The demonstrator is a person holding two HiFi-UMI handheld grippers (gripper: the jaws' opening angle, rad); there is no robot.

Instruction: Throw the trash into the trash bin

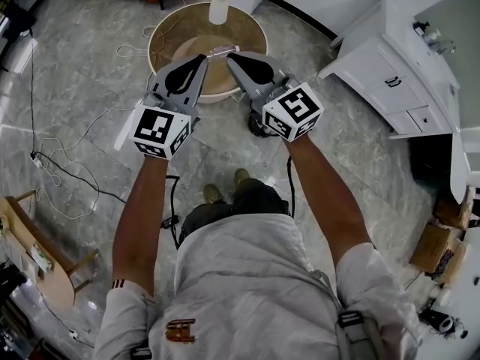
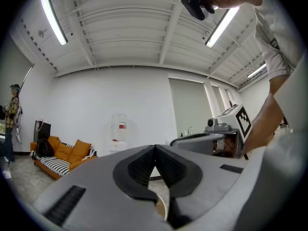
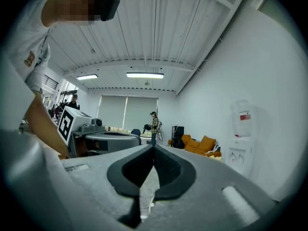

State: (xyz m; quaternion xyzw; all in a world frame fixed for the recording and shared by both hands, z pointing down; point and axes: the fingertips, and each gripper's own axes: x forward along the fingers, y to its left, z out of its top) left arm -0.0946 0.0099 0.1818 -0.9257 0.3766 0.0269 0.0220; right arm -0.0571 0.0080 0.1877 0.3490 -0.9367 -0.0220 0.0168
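My left gripper [image 1: 203, 57] and right gripper [image 1: 230, 57] are held out side by side over the near edge of a round wooden table [image 1: 251, 22]. Their tips almost touch each other. Both are shut with nothing in them; the left gripper view shows the left gripper [image 2: 155, 148] with its jaw tips together, and the right gripper [image 3: 154, 147] likewise in its own view. A small pale piece of trash [image 1: 220, 49] lies on the tabletop just beyond the tips; its kind is too small to tell. No trash bin is plainly in view.
A white vase with flowers [image 1: 218, 6] stands at the table's far edge. A dark round thing [image 1: 262, 128] sits on the floor under my right gripper. White cabinet [image 1: 397, 88] at right, cables [image 1: 67, 172] and wooden chair [image 1: 34, 255] at left, cardboard boxes [image 1: 439, 240] lower right.
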